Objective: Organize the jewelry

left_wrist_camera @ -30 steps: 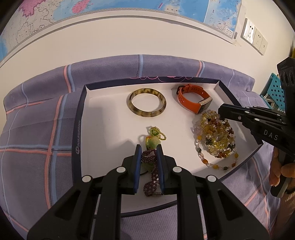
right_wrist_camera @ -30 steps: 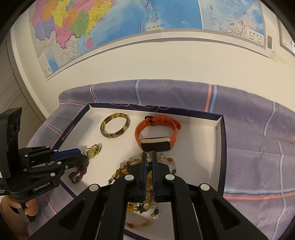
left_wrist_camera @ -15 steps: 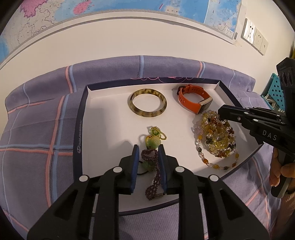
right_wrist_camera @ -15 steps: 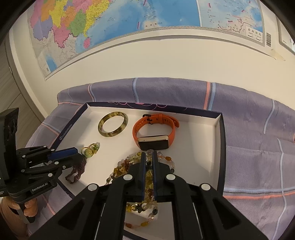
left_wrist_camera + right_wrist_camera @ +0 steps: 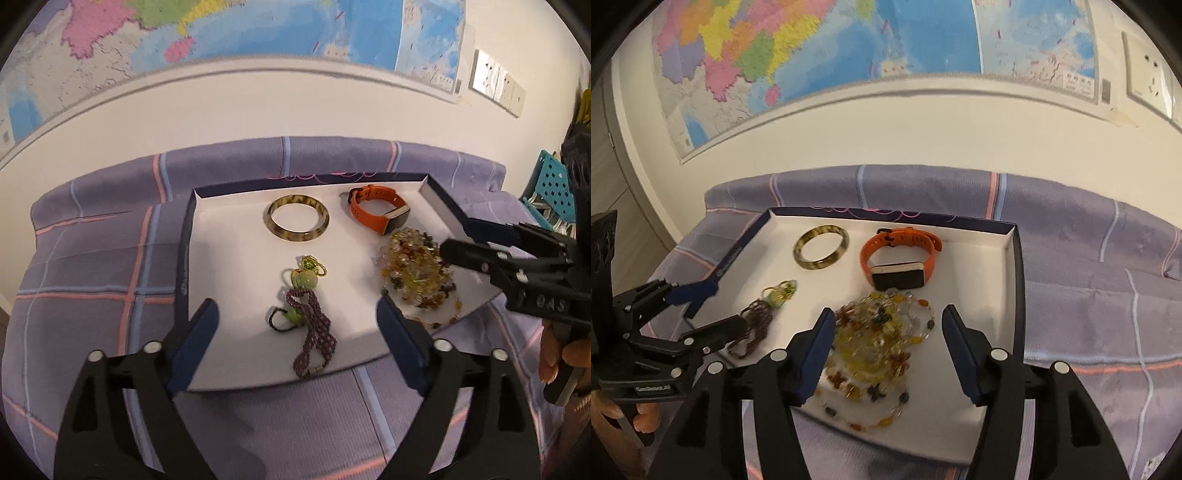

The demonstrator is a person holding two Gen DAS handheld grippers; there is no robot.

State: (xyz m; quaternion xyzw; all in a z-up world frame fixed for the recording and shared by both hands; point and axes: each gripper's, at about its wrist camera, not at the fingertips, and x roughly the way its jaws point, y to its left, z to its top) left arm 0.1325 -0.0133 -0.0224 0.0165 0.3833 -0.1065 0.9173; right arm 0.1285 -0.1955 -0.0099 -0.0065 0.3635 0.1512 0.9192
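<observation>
Plaid-covered bed (image 5: 92, 266) carries tray (image 5: 184, 258); purple bead strand (image 5: 314, 328) lies lengthwise between left gripper (image 5: 297, 317) jaws, wide open, empty.

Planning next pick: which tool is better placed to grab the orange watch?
Right, probably. The right tool is open and lined up with the orange watch, which sits just beyond the amber bead pile. The left tool, also open, faces the purple bead strand; the watch lies off to its right.

Black gripper (image 5: 297, 325) frames — blue pads (image 5: 199, 339), silver screws.
</observation>
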